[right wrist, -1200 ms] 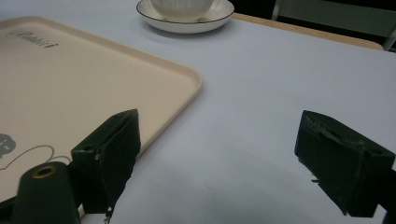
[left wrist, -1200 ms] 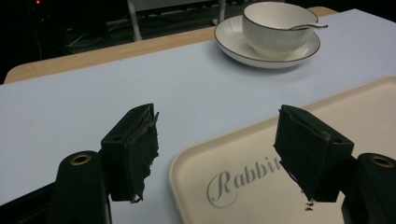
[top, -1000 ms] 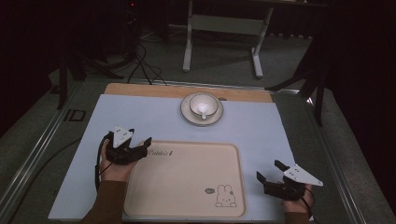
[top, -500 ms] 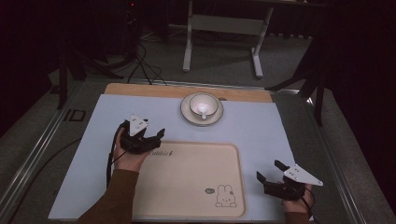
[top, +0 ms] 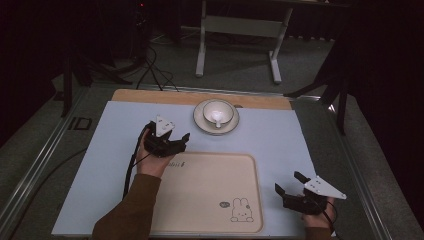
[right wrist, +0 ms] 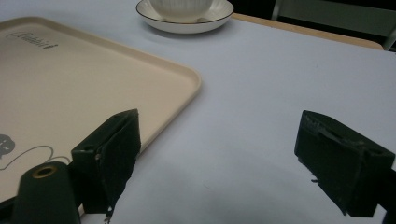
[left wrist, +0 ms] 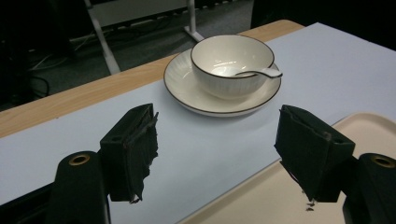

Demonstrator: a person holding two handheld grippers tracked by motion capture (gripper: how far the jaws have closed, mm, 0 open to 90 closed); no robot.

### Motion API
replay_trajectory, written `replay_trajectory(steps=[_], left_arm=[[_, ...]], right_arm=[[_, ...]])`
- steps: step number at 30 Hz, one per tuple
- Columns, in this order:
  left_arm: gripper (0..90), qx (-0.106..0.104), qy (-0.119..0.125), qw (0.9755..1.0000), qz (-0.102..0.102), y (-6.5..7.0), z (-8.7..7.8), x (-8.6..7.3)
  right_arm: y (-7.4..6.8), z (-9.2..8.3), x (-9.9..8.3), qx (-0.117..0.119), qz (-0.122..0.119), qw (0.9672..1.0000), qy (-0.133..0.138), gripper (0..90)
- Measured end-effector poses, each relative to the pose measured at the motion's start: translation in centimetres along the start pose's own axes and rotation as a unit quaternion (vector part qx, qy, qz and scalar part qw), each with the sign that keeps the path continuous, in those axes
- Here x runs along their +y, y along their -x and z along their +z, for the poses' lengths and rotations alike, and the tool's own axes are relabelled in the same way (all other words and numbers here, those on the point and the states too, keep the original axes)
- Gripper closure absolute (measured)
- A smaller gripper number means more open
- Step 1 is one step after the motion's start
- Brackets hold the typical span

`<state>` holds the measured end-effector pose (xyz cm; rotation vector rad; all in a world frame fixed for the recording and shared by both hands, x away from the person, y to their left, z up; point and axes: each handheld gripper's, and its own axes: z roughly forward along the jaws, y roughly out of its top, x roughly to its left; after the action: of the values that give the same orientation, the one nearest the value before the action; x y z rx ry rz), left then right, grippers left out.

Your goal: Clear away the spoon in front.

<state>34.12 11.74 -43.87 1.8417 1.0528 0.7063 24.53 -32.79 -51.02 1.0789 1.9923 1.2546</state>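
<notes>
White bowl (top: 217,111) with a dark rim sits on a matching saucer (top: 202,124) at the far middle of the pale blue mat (top: 280,145); a white spoon (left wrist: 259,73) lies inside it, handle poking over the rim toward the tray side; cream tray (top: 210,200) with a rabbit print lies nearer the person, just short of the saucer, not touching it.

Left gripper (top: 181,142) hovers over the tray's far left corner, aimed at the bowl; jaws stand wide apart, nothing between them; in the left gripper view the bowl sits centred beyond the two pads (left wrist: 135,144); judged step: reach for the bowl or saucer.

Right gripper (top: 286,186) rests off the tray's right edge, near the front of the mat; jaws also wide, holding nothing; well apart from the bowl.

Risks, as judgement:
- bowl is only stacked on the saucer; a grip on the saucer rim alone could let the bowl slide or tip
- spoon is loose; a jaw knocking its handle could flip it out
- glazed rim looks slick; a shallow pinch may slip
- a low approach could catch the tray's raised edge and shove the tray
</notes>
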Motion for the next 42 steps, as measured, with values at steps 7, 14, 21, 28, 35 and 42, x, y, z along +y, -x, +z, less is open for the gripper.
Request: replay_trajectory(steps=[7, 14, 21, 28, 35, 42], left_arm=[[29.3, 0.0, 0.0, 1.0, -0.005, 0.3, 1.0, 0.5], [29.4, 0.0, 0.001, 1.0, -0.006, 0.3, 2.1, 0.7], [29.8, -0.008, -0.001, 0.9999, -0.01, 0.6, 3.2, 0.9], [30.6, -0.016, 0.0, 0.9996, -0.021, 1.0, 4.2, 0.9], [32.1, -0.023, -0.005, 0.9996, -0.017, 1.8, 4.9, 1.0], [32.2, -0.021, -0.006, 0.9997, -0.012, 2.3, 5.7, 1.8]], right_arm=[[0.0, 0.0, 0.0, 0.0, -0.001, 1.0, 0.001, 14.1], [0.0, 0.0, 0.0, 0.0, -0.001, 1.0, 0.0, 14.1], [0.0, -0.1, 0.0, 0.0, -0.001, 1.0, 0.001, 14.1], [0.1, -0.1, 0.0, -0.001, -0.001, 1.0, 0.001, 14.2], [0.1, -0.1, 0.0, -0.001, -0.002, 1.0, 0.002, 14.1], [0.1, -0.1, 0.0, 0.0, -0.001, 1.0, 0.002, 14.1]])
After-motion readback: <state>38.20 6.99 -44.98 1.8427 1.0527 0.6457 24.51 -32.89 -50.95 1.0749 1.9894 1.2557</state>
